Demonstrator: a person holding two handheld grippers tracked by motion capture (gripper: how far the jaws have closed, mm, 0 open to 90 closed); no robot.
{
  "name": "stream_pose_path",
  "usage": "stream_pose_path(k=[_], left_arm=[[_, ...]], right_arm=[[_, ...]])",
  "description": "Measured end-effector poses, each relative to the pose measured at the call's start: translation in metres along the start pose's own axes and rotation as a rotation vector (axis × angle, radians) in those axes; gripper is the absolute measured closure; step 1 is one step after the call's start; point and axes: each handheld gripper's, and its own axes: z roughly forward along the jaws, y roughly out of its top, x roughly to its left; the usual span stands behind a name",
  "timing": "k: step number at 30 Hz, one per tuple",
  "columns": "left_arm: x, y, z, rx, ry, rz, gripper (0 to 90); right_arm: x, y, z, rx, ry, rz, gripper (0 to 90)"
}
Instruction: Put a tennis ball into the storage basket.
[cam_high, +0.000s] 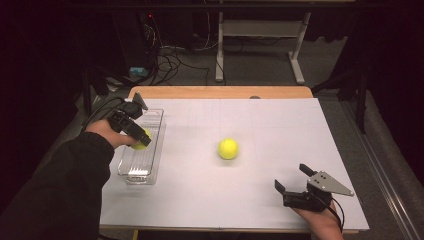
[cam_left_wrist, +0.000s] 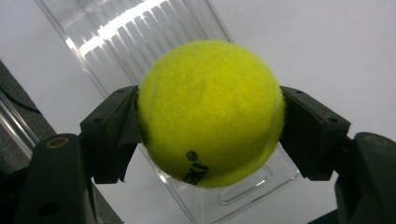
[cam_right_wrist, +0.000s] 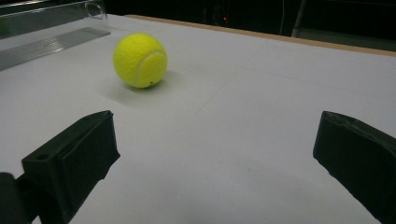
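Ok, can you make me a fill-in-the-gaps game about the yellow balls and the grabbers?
1. The left gripper is shut on a ____ ball.
2. That held ball hangs over a clear plastic ____.
3. The other ball lies on the ____ table.
4. The right gripper's jaws stand ____.

Missing words: tennis; tray; white; open

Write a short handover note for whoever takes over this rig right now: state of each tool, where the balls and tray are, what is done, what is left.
Left tool: shut on a tennis ball, held over the clear tray at the table's left side.
Right tool: open, holding nothing, low at the near right of the table.
Second ball: loose on the white surface near the middle, ahead of the right tool.
Done: first ball picked up and brought to the tray.
Left: probably release it into the tray, then fetch the second ball.
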Motion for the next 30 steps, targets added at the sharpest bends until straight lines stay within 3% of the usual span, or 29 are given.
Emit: stream_pose_path(k=[13, 25, 30], left_arm=[[0.012, 0.016, 0.023, 0.018, 0.043, -0.051, 26.6], [0.022, 0.026, 0.042, 0.028, 0.035, -0.086, 26.5], [0.023, 0.03, 0.046, 0.035, 0.033, -0.081, 26.3]], right_arm=[[0.0, -0.001, 0.0, 0.002, 0.001, 0.002, 0.0], [0.0, -0.001, 0.002, 0.005, 0.001, -0.005, 0.0], [0.0, -0.001, 0.001, 0.005, 0.0, -0.003, 0.0]])
